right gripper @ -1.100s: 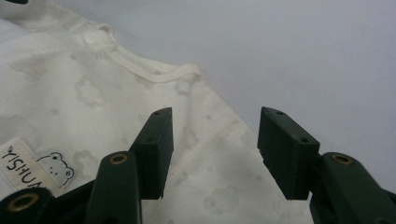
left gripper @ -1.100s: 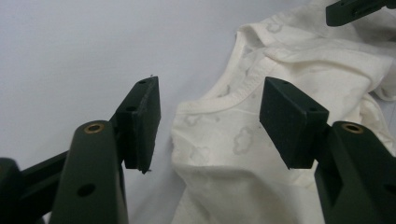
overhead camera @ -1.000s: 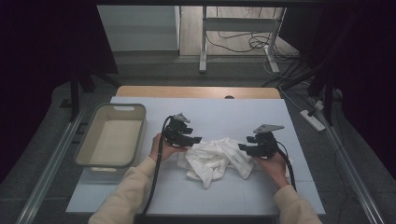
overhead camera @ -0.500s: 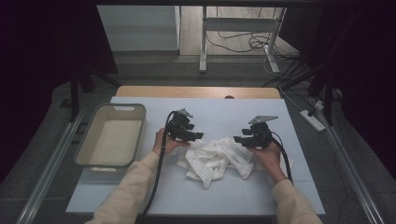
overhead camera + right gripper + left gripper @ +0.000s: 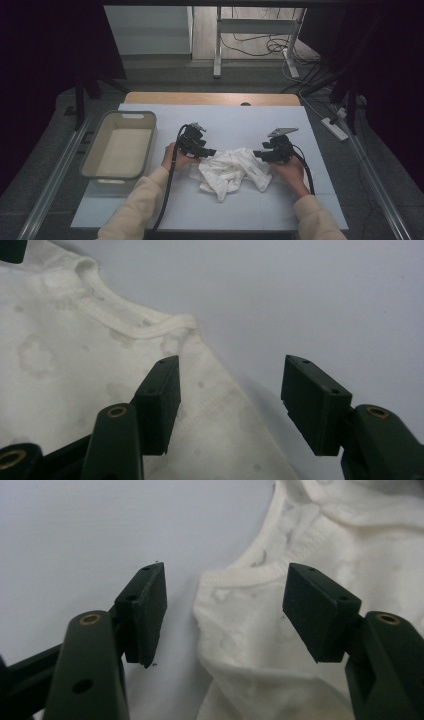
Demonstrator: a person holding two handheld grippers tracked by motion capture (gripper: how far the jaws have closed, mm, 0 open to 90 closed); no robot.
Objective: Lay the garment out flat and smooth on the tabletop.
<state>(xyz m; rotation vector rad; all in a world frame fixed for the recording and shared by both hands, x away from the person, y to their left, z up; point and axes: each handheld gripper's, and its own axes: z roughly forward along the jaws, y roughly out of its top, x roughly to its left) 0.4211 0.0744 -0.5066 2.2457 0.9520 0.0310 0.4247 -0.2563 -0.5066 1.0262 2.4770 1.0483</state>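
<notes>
Overhead, the white table [image 5: 150, 210] bears a beige bin [image 5: 119, 145] and a crumpled white garment [image 5: 231, 170] between both grippers. Close up, the left gripper [image 5: 222, 612] and right gripper [image 5: 230, 402] have just been opening, gaping wide over its ribbed hem, gripping nothing.

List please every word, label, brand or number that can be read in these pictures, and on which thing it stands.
None can be read. The white garment bears only a faint pale pattern, no letters. The plastic bin, the table and the black jaws in both gripper views carry no visible writing.
</notes>
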